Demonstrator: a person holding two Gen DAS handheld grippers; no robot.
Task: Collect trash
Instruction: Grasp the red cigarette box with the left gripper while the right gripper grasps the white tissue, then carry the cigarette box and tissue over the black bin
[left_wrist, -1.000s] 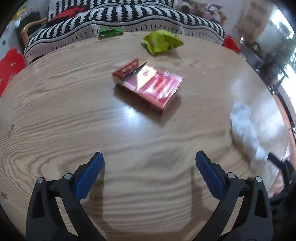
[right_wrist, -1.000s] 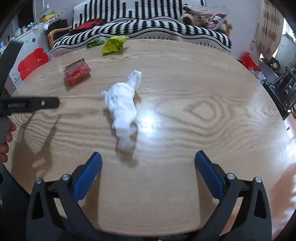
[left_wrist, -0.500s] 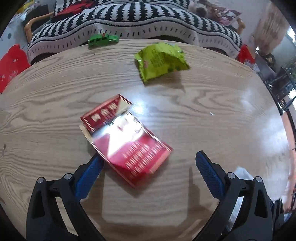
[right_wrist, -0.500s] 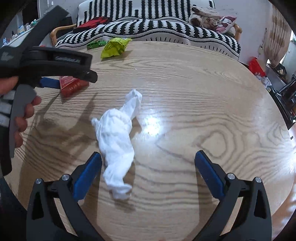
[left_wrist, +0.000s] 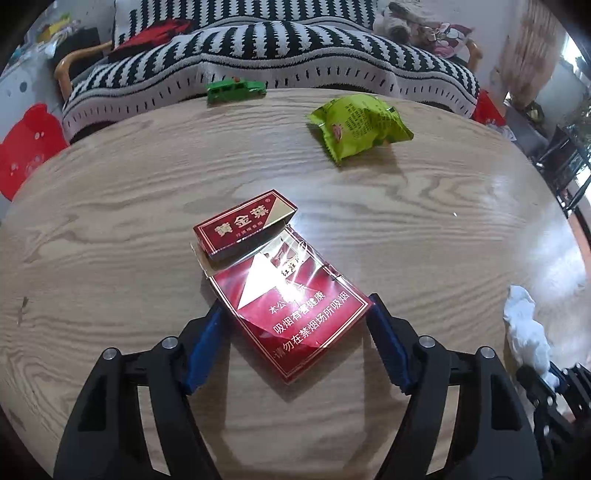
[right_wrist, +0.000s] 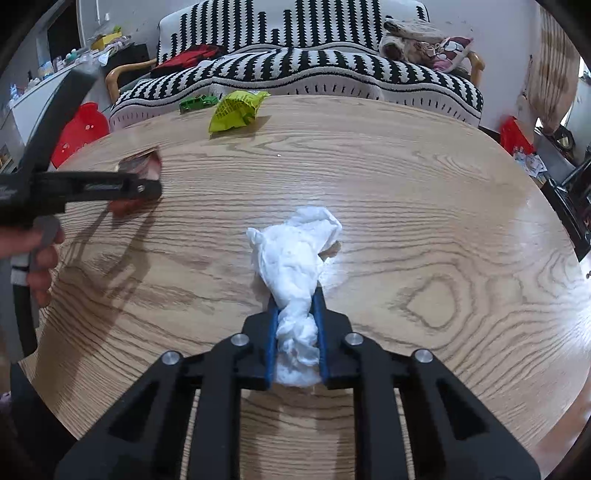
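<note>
Blue pads of my right gripper (right_wrist: 295, 332) have just been closing and now pinch the near tail of the white crumpled tissue (right_wrist: 295, 258); its loose bulk fans out toward 12 o'clock and appears to rest on the wooden table (right_wrist: 406, 192). I judge the grip sits low on the wad so the whole piece comes up in 1 lift.

My left gripper (left_wrist: 295, 339) has also just been closing, with the red cigarette pack (left_wrist: 291, 295) between its 2 fingers. Each pad sits against a long side of the box near its corners, so I read that as a grip just taking hold. The pack lies flat, its flip lid open toward 11 o'clock, so squeezing across the width is the sensible hold.

Beyond the pack, at 1 o'clock, a green snack wrapper (left_wrist: 360, 125) waits, still to be collected. A green toy car (left_wrist: 235, 90) sits at 12 o'clock by the table's far edge, before a black-and-white striped sofa (left_wrist: 295, 48); I doubt it counts as trash. Nothing blocks either lift.
</note>
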